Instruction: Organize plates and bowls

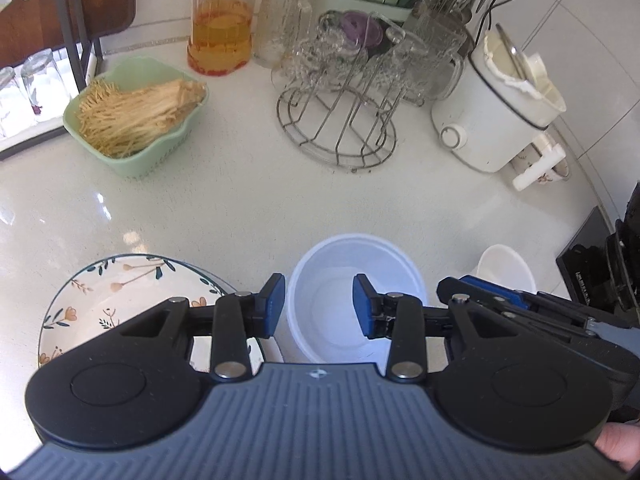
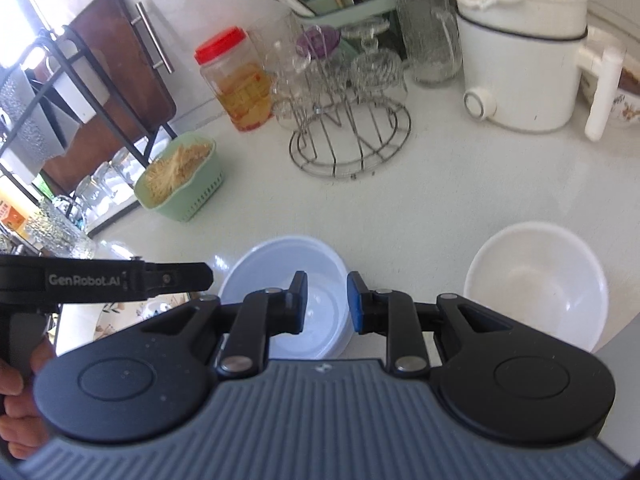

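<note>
A bluish-white bowl [image 1: 352,280] sits on the counter in front of both grippers; it also shows in the right wrist view [image 2: 276,264]. A floral plate [image 1: 108,300] lies to its left, partly hidden by my left gripper; a sliver of it shows in the right wrist view [image 2: 120,316]. A small white bowl [image 1: 506,270] stands to the right, larger in the right wrist view [image 2: 536,284]. My left gripper [image 1: 320,306] is open and empty above the bluish bowl. My right gripper [image 2: 327,302] is open and empty over that bowl's right rim.
A green basket of enoki mushrooms [image 1: 136,116] stands at the back left. A wire rack with glasses [image 1: 340,120], a red-lidded jar [image 1: 220,20] and a white electric pot [image 1: 500,112] stand at the back. A dark shelf frame [image 2: 80,92] is at the left.
</note>
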The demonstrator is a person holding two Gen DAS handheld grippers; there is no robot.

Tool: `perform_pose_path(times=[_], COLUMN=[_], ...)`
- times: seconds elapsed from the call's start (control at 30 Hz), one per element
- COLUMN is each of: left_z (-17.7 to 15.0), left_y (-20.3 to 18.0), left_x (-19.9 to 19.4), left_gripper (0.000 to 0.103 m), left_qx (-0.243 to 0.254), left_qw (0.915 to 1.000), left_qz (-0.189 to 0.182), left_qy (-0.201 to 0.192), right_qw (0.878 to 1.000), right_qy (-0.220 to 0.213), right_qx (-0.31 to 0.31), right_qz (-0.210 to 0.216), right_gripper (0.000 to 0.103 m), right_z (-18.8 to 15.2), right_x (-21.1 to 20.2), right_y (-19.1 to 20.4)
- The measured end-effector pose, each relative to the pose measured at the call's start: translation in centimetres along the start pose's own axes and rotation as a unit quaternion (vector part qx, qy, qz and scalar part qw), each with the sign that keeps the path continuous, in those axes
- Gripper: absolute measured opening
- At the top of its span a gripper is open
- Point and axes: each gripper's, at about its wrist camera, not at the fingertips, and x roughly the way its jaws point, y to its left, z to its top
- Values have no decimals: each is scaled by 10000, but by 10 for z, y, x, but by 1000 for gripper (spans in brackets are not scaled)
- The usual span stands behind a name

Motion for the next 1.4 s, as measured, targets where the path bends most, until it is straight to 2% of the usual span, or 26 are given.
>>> perform_pose_path(times=[0.57, 0.77, 0.93, 1.4], left_z=[2, -2, -6, -5], left_y=[-28, -35, -36, -69], left_x=[-59, -74, -81, -74], left_gripper=[43, 43, 43, 43], left_qx=[287, 406, 288, 504], left_qw=[9974, 9965, 9965, 9956], left_qz=[-146, -119, -155, -322], left_qy=[-652, -717, -767, -726], right_qw=[9954, 9938, 9927, 9903], right_qy=[-929, -1093, -1183, -1340], right_qx=[-211, -212, -216, -181], right_qz=[-49, -53, -118, -321], right_gripper=[26, 26, 26, 26], right_z=[7, 8, 9, 5], right_x=[-71, -89, -95, -109], right_y=[9, 7, 3, -15])
